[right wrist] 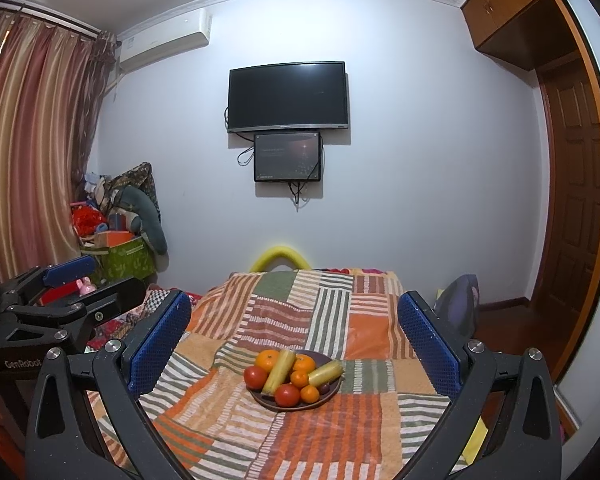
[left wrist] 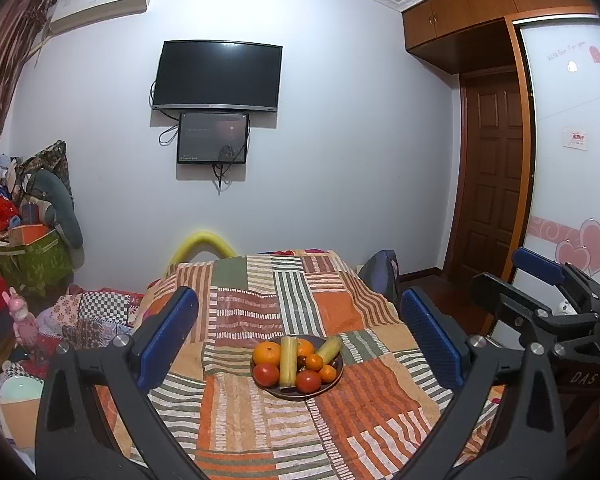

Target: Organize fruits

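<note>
All fruit lies piled in 1 dark plate (left wrist: pixel 337 376) on the patchwork cloth (left wrist: pixel 260 304): oranges (left wrist: pixel 266 353), tomatoes (left wrist: pixel 308 381), 2 yellow-green stalks (left wrist: pixel 288 360). The left gripper (left wrist: pixel 300 328) and right gripper (right wrist: pixel 294 336) both hang released, jaws wide, holding nothing, well back from the plate. The scene fits either finished sorting or a pile awaiting it. For any grasp, close gently on the soft tomatoes.

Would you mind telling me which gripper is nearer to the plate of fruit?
Neither is clearly nearer. The left gripper and right gripper are both open, held back from the plate of fruit, which sits centred between each one's fingers.
</note>
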Demonstrator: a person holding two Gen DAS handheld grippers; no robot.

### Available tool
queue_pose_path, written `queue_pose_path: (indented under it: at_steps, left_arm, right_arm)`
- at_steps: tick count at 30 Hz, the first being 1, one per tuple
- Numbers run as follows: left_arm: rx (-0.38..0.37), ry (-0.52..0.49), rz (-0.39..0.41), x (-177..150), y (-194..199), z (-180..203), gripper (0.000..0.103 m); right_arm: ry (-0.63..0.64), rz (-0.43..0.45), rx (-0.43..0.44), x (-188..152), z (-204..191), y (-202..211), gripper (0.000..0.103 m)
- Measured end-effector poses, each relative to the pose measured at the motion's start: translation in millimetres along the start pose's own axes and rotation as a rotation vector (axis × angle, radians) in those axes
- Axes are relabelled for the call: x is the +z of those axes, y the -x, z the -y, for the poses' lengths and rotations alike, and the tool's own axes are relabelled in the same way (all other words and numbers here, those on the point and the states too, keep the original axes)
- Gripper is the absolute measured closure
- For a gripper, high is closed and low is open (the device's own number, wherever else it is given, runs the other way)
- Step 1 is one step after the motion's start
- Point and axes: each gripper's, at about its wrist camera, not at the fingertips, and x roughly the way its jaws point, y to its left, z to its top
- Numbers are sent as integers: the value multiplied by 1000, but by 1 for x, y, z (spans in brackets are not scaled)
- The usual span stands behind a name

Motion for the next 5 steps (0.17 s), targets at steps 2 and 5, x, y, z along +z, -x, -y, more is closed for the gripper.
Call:
queue_pose_path:
  at_steps: [2,5]
  left_arm:
    - [-3,0,-4,-1,0,0,0]
    - [-6,3,-9,-1,-1,0,0]
  right_arm:
    - [1,1,-2,0,-1,0,0]
    - [2,-1,-1,0,-2,0,0]
